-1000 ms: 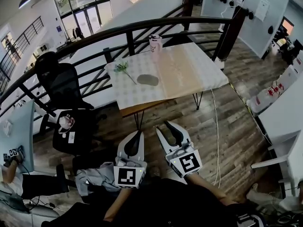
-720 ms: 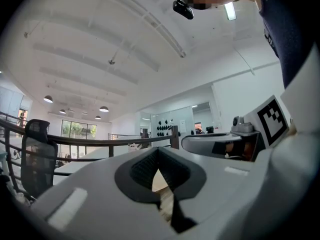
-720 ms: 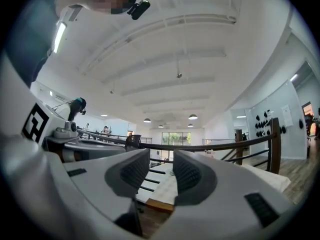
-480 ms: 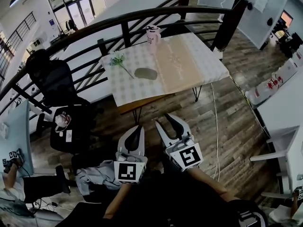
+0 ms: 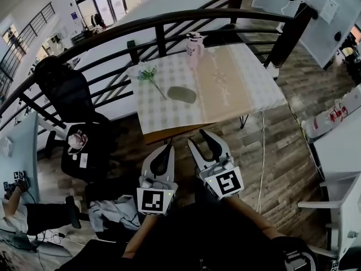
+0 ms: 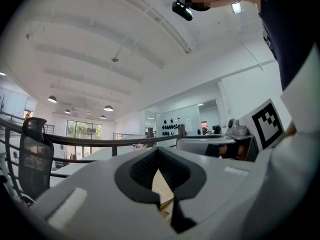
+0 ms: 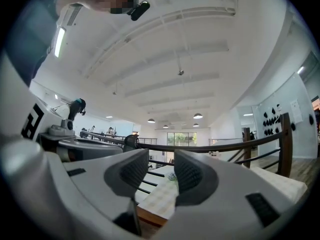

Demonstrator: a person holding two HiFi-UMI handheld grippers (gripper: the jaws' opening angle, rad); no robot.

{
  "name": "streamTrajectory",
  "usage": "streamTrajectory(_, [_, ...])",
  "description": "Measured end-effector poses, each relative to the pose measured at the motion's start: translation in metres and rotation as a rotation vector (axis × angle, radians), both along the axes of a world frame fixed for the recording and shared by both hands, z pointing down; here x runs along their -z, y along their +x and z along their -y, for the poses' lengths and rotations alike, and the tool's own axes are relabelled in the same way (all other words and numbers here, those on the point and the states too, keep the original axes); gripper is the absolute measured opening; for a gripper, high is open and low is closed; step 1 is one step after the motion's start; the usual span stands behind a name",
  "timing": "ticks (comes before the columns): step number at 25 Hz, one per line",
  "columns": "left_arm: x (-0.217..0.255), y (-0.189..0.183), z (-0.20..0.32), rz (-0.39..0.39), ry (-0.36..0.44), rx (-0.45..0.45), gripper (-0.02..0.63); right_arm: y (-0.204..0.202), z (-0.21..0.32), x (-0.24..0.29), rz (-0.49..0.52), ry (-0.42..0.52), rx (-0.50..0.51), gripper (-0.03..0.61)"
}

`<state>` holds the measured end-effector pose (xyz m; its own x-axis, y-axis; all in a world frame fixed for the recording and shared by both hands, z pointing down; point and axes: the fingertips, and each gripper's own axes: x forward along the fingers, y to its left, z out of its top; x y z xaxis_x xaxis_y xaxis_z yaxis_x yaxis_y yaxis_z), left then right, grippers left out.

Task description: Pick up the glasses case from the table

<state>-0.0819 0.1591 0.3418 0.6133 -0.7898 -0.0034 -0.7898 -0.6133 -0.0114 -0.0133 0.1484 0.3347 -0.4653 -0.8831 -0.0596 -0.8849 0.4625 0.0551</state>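
The glasses case (image 5: 181,94), a grey-green oval, lies on the checked cloth of the table (image 5: 242,89), near the middle of its left half. Both grippers hang over the wooden floor, short of the table's near edge and apart from the case. My left gripper (image 5: 163,149) has its tips together, with nothing held (image 6: 159,153). My right gripper (image 5: 198,138) has its jaws opening, a clear gap between the fingers and nothing in it (image 7: 161,160). In the right gripper view the table's corner (image 7: 159,200) shows between the jaws; the case is not visible there.
A flower sprig (image 5: 149,75) lies left of the case and a pink-and-white cup (image 5: 194,44) stands at the table's far edge. A dark railing (image 5: 169,24) runs behind the table. A black office chair (image 5: 67,95) stands to the left, a cable (image 5: 262,151) trails on the floor to the right.
Both grippers have moved forward toward the table, which sits nearer in the head view. The right gripper's jaws stand a little wider apart.
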Motion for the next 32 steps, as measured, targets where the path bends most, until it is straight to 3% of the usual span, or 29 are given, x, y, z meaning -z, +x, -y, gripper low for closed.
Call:
streamTrajectory(15, [0.019, 0.051, 0.129, -0.017, 0.052, 0.185, 0.009, 0.05, 0.146, 0.016, -0.021, 0.062, 0.201, 0.14])
streamTrajectory(23, [0.022, 0.065, 0.158, -0.042, 0.102, 0.267, 0.009, 0.064, 0.179, 0.007, -0.004, 0.039, 0.283, 0.144])
streamTrajectory(32, [-0.005, 0.047, 0.179, -0.001, 0.067, 0.324, 0.009, 0.058, 0.204, -0.03, -0.018, -0.041, 0.297, 0.153])
